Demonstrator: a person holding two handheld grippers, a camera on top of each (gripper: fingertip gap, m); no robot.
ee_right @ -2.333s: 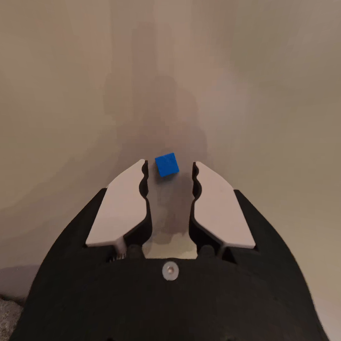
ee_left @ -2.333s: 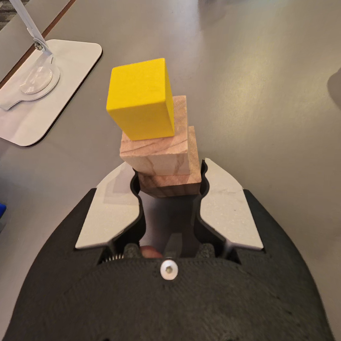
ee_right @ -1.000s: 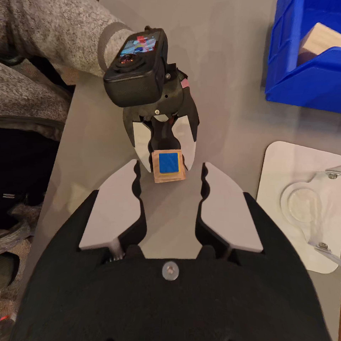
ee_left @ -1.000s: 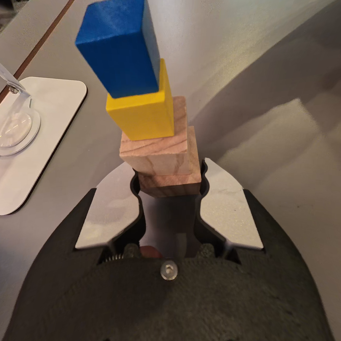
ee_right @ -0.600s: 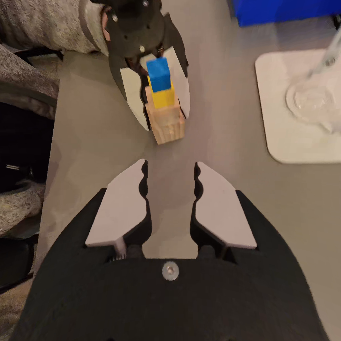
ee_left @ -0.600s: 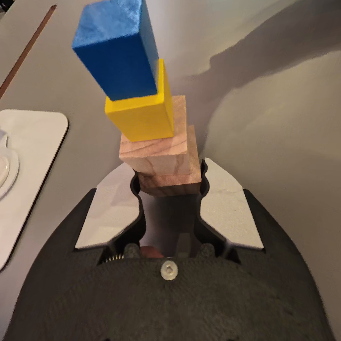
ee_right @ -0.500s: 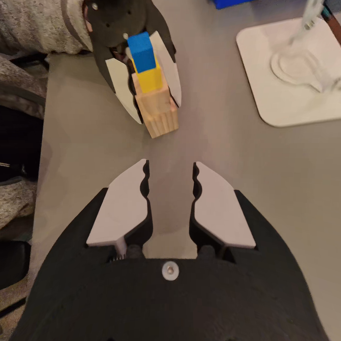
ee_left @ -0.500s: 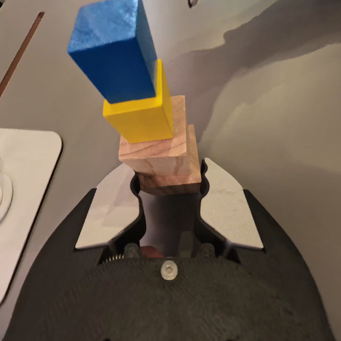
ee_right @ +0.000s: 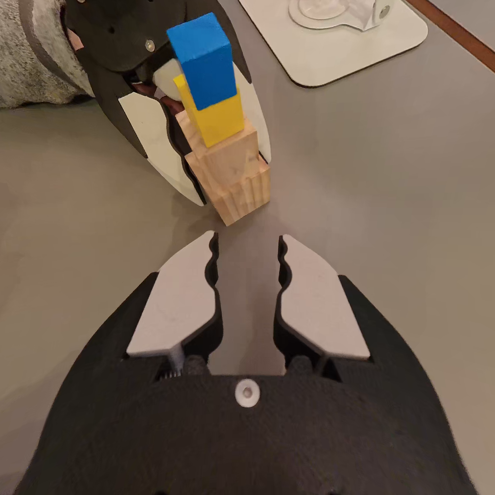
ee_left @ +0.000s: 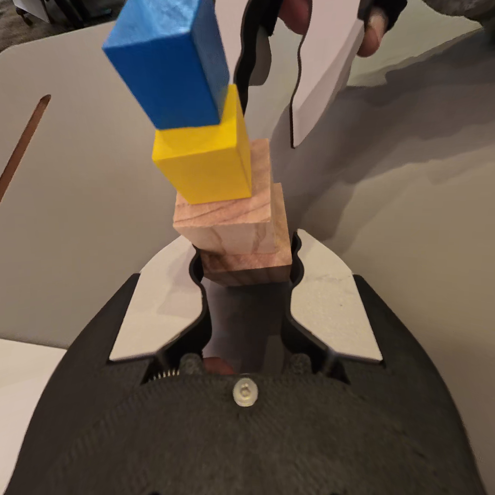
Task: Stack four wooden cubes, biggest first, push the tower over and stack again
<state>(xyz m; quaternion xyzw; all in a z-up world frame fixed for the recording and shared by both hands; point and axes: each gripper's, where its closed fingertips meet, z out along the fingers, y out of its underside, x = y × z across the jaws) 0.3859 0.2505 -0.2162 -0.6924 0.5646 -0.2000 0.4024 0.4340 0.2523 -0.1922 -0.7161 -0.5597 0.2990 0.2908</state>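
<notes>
Grey tabletop (ee_right: pixel 375 187) carries a four-cube tower: largest wooden cube (ee_left: pixel 246 270) on the bottom, smaller wooden cube (ee_left: pixel 225 227) next, yellow cube (ee_left: pixel 206 168), blue cube (ee_left: pixel 166 67) on top. Left gripper (ee_left: pixel 245 259) clamps the largest wooden cube between its fingertips. Right gripper (ee_right: pixel 247 241) hovers just beside the tower, jaws parted and empty, with a white mat (ee_right: pixel 348 53) well apart

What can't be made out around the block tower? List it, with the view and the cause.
- Left wrist view: top of the blue block, cut off by the upper edge.
- Right wrist view: far side of the bottom wooden block, hidden behind the tower and the left gripper.
- Left wrist view: right gripper body, cut off by the upper edge.
</notes>
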